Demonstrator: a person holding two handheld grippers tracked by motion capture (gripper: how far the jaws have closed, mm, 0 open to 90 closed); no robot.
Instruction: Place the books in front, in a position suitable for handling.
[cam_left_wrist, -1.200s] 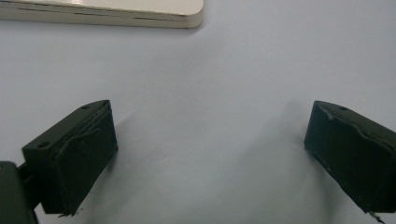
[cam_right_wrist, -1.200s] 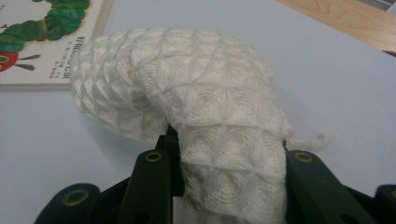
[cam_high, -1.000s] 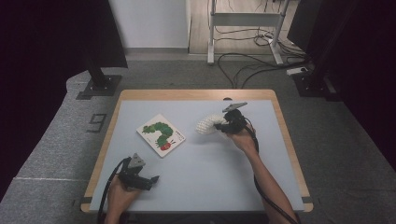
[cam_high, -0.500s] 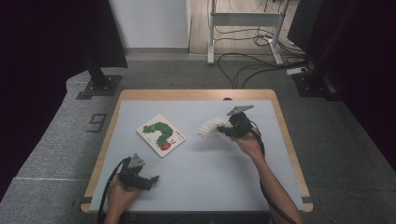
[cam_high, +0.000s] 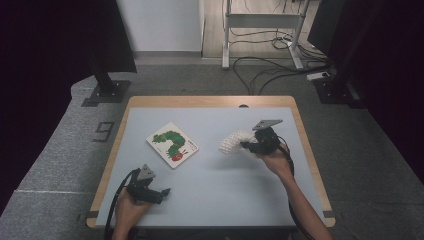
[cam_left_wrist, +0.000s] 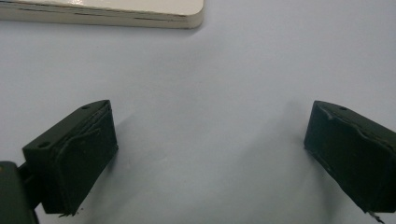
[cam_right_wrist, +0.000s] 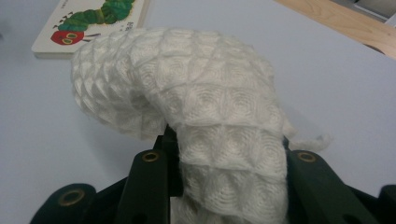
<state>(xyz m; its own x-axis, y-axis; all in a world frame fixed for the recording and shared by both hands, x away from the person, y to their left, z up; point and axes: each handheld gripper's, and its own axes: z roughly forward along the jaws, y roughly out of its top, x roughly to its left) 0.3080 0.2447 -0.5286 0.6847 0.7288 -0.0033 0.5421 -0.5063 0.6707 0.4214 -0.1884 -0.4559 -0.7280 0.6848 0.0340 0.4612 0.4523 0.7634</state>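
Right claw is clamped on a white waffle-knit cloth, right-centre of the pale blue desk. Cloth bunches out past the jaws toward the book side, arched over itself; in the right gripper view the cloth sits squeezed between the two black jaws and curls forward above the desk surface. Can't tell from the high view whether the cloth end touches the desk.

Versus the earlier frames: right claw and cloth have shifted nearer the person and a bit to the right, away from the far edge; the cloth now looks more pulled together at the claw than a second ago, when it lay closer to the book. The grey plate is turned more flat to the camera.

Picture book with the green caterpillar cover lies flat left of centre, same spot as before, well apart from the cloth. Its corner shows at the top of the left gripper view.

Left claw rests at the near-left desk edge, unchanged, jaws spread wide with bare desk between them, holding nothing.
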